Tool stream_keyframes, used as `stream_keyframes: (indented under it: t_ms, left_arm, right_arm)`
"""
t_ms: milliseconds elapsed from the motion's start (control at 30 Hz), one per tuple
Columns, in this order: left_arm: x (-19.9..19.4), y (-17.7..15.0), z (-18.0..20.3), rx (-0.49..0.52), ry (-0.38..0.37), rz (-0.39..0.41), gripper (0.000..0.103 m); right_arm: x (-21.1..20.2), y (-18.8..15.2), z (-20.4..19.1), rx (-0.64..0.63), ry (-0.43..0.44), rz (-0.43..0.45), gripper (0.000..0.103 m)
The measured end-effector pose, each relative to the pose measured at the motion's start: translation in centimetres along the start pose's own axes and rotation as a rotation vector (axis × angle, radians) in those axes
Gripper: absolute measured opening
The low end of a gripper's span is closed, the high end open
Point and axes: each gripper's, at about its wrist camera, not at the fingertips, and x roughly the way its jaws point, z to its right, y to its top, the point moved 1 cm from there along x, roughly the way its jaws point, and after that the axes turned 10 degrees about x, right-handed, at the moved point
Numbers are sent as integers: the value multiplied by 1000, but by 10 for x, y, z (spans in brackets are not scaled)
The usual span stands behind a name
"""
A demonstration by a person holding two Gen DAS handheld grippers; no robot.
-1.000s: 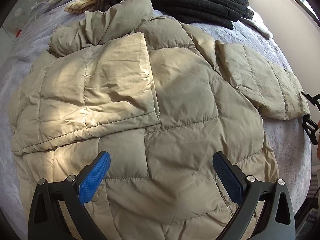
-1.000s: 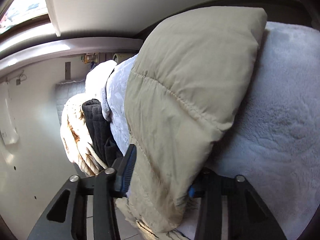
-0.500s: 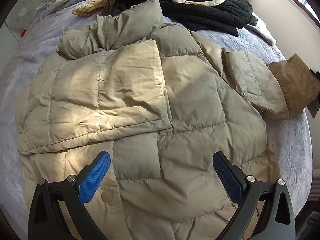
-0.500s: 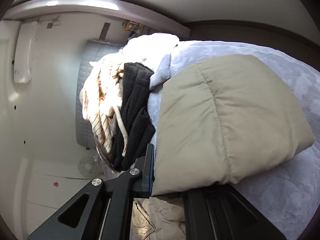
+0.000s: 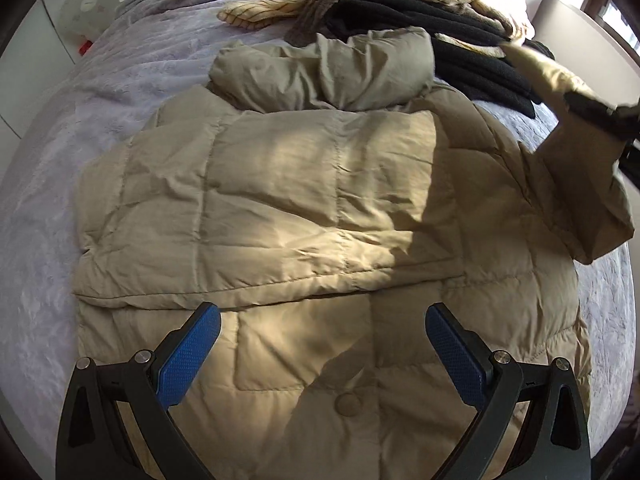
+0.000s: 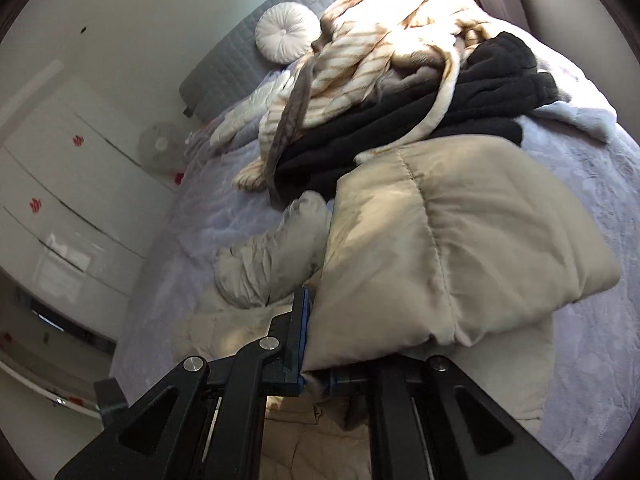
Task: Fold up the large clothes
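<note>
Left gripper (image 5: 322, 346): fingers wide apart, empty, above the jacket (image 5: 320, 216).
Right gripper (image 6: 316, 360): fingers just closed, clamping the jacket's sleeve (image 6: 452, 248).
Bed (image 5: 100, 92): carries the jacket.

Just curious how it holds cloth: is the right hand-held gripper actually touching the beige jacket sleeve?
Touching. The right wrist view shows the right hand-held gripper closed on the jacket sleeve, its cuff pinched between the blue pads.

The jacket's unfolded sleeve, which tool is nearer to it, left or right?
Right. The right tool is clamped on the sleeve at its cuff end, lifting it. The left tool hangs open above the jacket's front, apart from that sleeve.
</note>
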Motion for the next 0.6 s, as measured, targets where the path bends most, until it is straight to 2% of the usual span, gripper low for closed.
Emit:
stream_keyframes:
  t_ms: [167,200,233,267,333,400,533,567,600]
  left_arm:
    - [5,6,-42,-57,29,29,102]
    - [7,7,-46,-63,35,32,102]
    - [8,8,-51,-69,38,36,102]
    - [9,9,-56,-76,37,41,102]
    - [11,9,-65,-95,24,51,102]
    - [15,10,-71,-114,14,56,102]
    - [20,10,-85,-148,-27,70,102]
    - [21,10,-88,-159,-46,76,102]
    - [21,10,-92,-173,-64,82,102]
  right_arm:
    - [66,-38,12,21,-120,-155,9]
    - [70,-41,20,57,-133,-174,16]
    - [69,-41,28,100,-119,-176,26]
    - [63,-41,34,143,-92,-168,28]
    - [44,-40,44,211,-66,-128,47]
    - [24,-35,60,295,-42,-65,50]
    - [5,-21,88,438,-32,21,48]
    - [3,-17,89,447,-39,35,40]
    - [2,-13,87,437,-55,52,10]
